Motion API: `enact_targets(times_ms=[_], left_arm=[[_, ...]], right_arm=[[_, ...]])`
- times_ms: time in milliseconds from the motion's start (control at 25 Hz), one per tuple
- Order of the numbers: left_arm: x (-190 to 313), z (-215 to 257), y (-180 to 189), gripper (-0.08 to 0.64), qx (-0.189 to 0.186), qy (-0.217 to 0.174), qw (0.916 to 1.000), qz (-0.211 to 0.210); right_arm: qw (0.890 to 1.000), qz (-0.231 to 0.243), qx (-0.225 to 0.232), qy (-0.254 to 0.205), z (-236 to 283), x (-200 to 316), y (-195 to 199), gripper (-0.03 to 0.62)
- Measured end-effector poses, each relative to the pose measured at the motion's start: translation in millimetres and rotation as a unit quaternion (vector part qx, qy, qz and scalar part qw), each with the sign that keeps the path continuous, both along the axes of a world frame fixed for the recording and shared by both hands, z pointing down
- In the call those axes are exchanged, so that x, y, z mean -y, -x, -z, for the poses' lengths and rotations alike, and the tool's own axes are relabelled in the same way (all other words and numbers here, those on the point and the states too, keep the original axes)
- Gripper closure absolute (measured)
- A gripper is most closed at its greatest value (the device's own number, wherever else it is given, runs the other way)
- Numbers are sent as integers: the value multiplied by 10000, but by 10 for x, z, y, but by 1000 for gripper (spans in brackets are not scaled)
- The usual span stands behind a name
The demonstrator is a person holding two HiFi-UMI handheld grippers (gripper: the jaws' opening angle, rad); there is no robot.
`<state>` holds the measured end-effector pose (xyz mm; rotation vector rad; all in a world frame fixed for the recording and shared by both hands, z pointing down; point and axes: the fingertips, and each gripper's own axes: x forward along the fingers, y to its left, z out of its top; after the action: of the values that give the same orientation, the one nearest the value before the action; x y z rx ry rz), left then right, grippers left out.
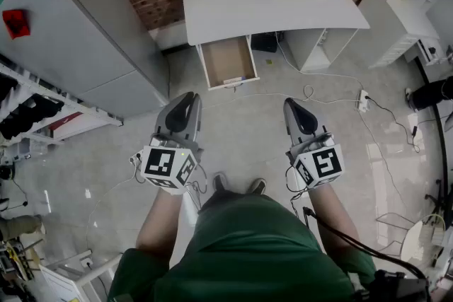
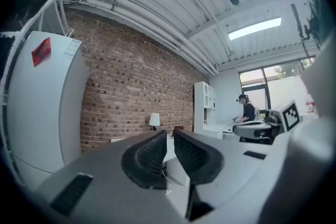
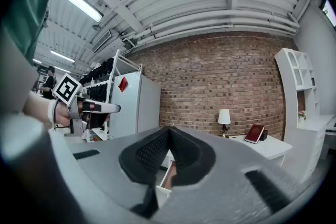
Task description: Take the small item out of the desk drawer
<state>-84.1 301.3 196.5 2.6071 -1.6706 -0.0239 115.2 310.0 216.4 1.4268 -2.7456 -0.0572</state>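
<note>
The drawer stands pulled out under the left end of the white desk. A small pale item seems to lie against its front wall, too small to identify. Bare floor lies open between the drawer's front edge and both grippers. A grey cabinet bounds the left side, and cables trail on the right. The left gripper is empty, its jaws nearly together with a thin slit between them. The right gripper is clenched on nothing.
</note>
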Motion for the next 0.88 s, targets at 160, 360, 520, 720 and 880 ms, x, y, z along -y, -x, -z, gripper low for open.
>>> enact_targets(times_ms=[160, 360, 520, 720, 880], left_arm=[[-49, 23, -147, 520, 34, -30, 10000, 32], [-100, -33, -340, 520, 53, 19, 9999, 124], [-129, -104, -425, 520, 86, 101, 9998, 176], [-27, -208, -416, 520, 118, 206, 9995, 221], [169, -311, -339, 520, 113, 253, 9994, 190]], right_arm=[[10000, 65, -4, 13, 1, -23, -112, 591], [9997, 192, 133, -46, -2, -53, -289, 591], [9995, 260, 178, 4, -55, -30, -377, 589], [9995, 249, 184, 110, -163, 93, -393, 589], [9995, 219, 158, 164, -253, 260, -308, 589]])
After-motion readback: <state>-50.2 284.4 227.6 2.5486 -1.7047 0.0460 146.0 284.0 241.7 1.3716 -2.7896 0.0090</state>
